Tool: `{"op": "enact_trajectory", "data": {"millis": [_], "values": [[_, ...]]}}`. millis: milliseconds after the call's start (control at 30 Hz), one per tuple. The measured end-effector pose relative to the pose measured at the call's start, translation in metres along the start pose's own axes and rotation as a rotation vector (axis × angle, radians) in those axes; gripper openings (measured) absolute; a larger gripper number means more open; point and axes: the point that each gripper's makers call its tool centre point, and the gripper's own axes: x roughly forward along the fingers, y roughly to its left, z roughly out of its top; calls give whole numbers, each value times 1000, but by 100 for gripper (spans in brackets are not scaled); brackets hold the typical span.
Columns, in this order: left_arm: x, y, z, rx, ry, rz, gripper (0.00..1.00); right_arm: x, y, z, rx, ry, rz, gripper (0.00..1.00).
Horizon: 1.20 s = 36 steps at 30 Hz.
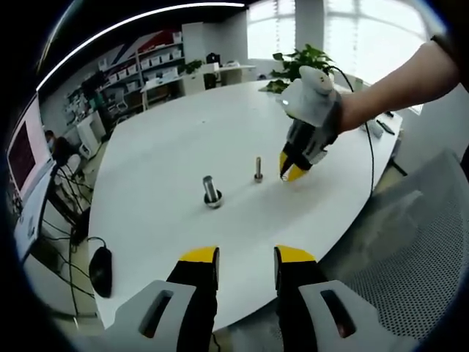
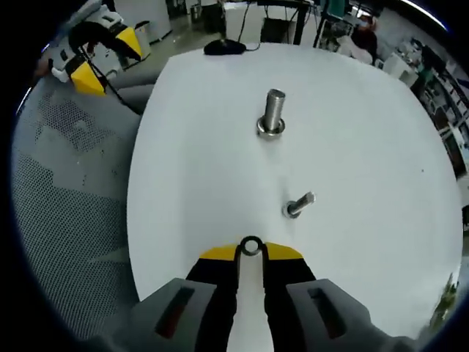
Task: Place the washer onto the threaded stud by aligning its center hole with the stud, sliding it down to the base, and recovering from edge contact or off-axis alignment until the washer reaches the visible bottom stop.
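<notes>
the washer point(image 2: 251, 246) is a small dark ring, pinched between the yellow tips of the right hand-held gripper point(image 2: 251, 251). in the right gripper view it sits up at the very ends of the two jaws, which are closed in on it from both sides. it hangs above the near part of the white table point(image 2: 366, 147) and is not on any stud.

a little farther out on the table stands the thin threaded stud point(image 2: 299, 205). it looks tilted in this view, and it is near the washer but apart from it. farther again stands a thicker metal post point(image 2: 272, 114) with a ring around its foot. at the far edge of the table lies a black mouse point(image 2: 225, 47).

in the left gripper view the right hand-held gripper point(image 1: 293, 172) shows from the side, held by a person's hand point(image 1: 344, 110) — its yellow tips point down at the table, just to the right of the threaded stud point(image 1: 258, 169). the washer is too small to make out there. the thick post point(image 1: 212, 191) stands to the left of the stud.

the left hand-held gripper point(image 1: 247, 257) is at the near edge of the table point(image 1: 176, 139). its two yellow-tipped jaws are spread apart with nothing between them. a grey mesh chair point(image 1: 418, 242) is at the right — and a green plant point(image 1: 300, 62) stands at the far side.
</notes>
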Motion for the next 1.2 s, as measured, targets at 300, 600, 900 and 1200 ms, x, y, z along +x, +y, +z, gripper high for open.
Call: {"op": "enact_trajectory", "data": {"millis": [300,600,900,1200], "values": [[-1,1,1,-10,-10,2,28,-8,-16,17,-4,-31,-45,14],[-1,2,2,-10,-15,8,28,-11,-28,32,-14,-57,-79,14],[-2,4,3,-16,-20,14,28,0,-35,33,5,-31,-64,14],[-2,4,3,-15,-20,13,28,7,-37,26,6,5,-53,14]]}}
